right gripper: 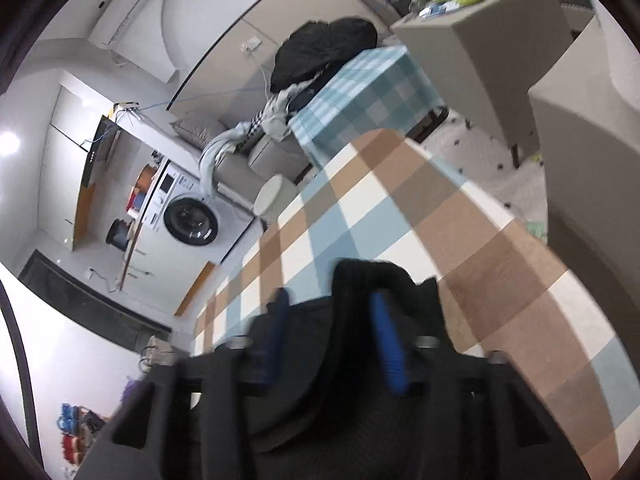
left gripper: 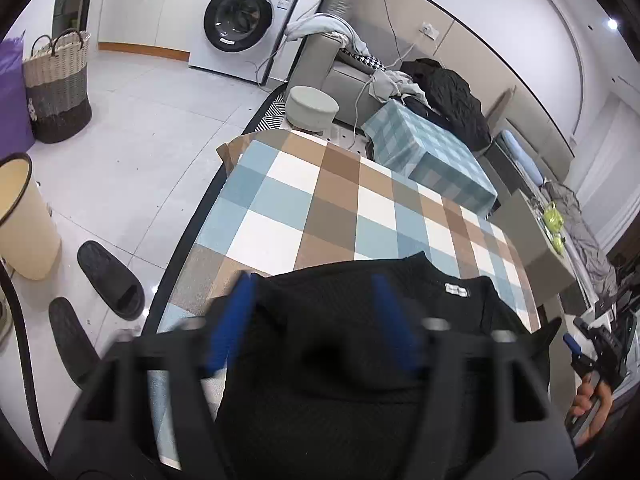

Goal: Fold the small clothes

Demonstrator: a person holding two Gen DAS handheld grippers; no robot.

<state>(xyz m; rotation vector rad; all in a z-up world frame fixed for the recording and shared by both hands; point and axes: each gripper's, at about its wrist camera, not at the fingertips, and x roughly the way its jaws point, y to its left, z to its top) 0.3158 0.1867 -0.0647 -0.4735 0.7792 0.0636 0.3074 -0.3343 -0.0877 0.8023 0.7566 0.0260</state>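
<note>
One black garment (left gripper: 360,344) (two tools)

The desk (left gripper: 312,200) is covered with a checked cloth of blue, brown and white squares. A black knitted garment (left gripper: 360,352) lies on its near part, a white label showing at the neckline. The far part of the cloth is bare.
</note>
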